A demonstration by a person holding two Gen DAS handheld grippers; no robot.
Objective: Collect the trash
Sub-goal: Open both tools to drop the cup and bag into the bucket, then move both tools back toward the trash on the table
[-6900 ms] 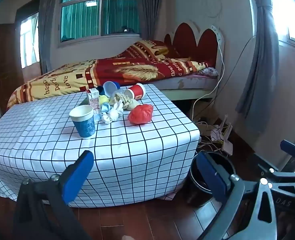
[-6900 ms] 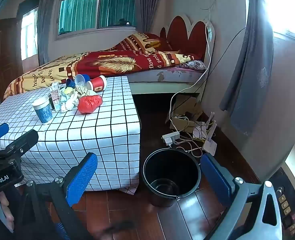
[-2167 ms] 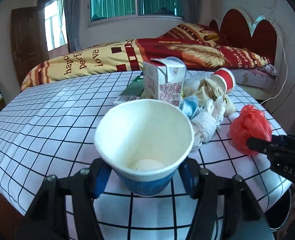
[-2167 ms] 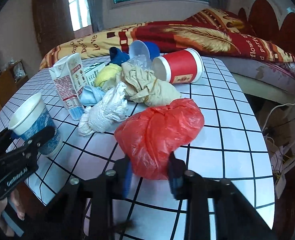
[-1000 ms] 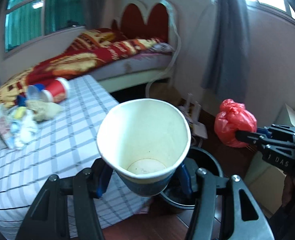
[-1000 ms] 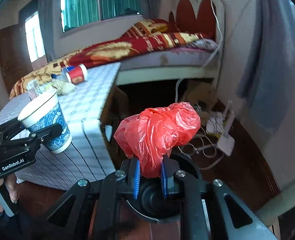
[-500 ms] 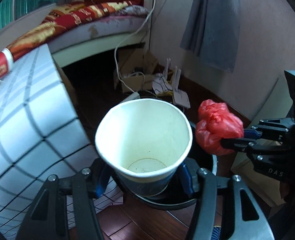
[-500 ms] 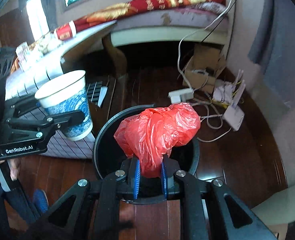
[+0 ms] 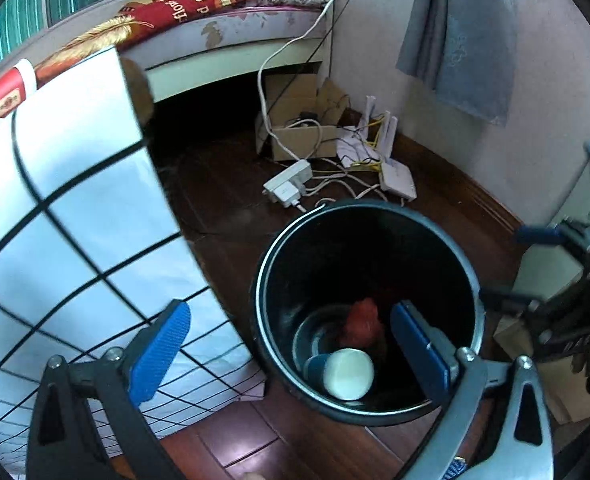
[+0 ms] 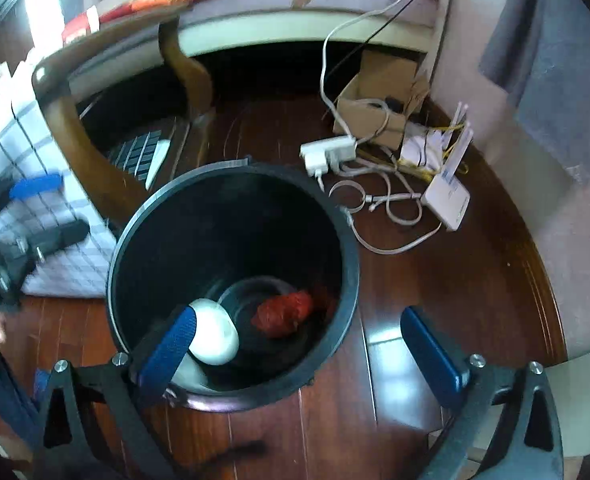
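A black bin (image 9: 375,210) stands on the wooden floor beside the table. At its bottom lie the blue paper cup (image 9: 345,374), on its side, and the red plastic bag (image 9: 363,322). My left gripper (image 9: 291,344) hangs over the bin's left rim, its jaws opening wide with nothing held between them. In the right wrist view the same bin (image 10: 231,170) holds the cup (image 10: 215,336) and the red bag (image 10: 285,314). My right gripper (image 10: 299,356) is over the bin's near right side, its jaws also opening, with nothing between the pads. The left gripper (image 10: 35,208) shows at the left edge.
The table with the checked cloth (image 9: 75,200) is to the bin's left, with a red cup (image 9: 5,92) on top. Behind the bin lie a power strip (image 9: 289,184), cables, a cardboard box (image 9: 299,136) and a router (image 10: 447,196). A curved wooden leg (image 10: 79,140) stands beside the bin.
Both grippers sank toward the bin and opened. The paper cup left the left gripper and the red bag left the right one; both now lie inside the bin.
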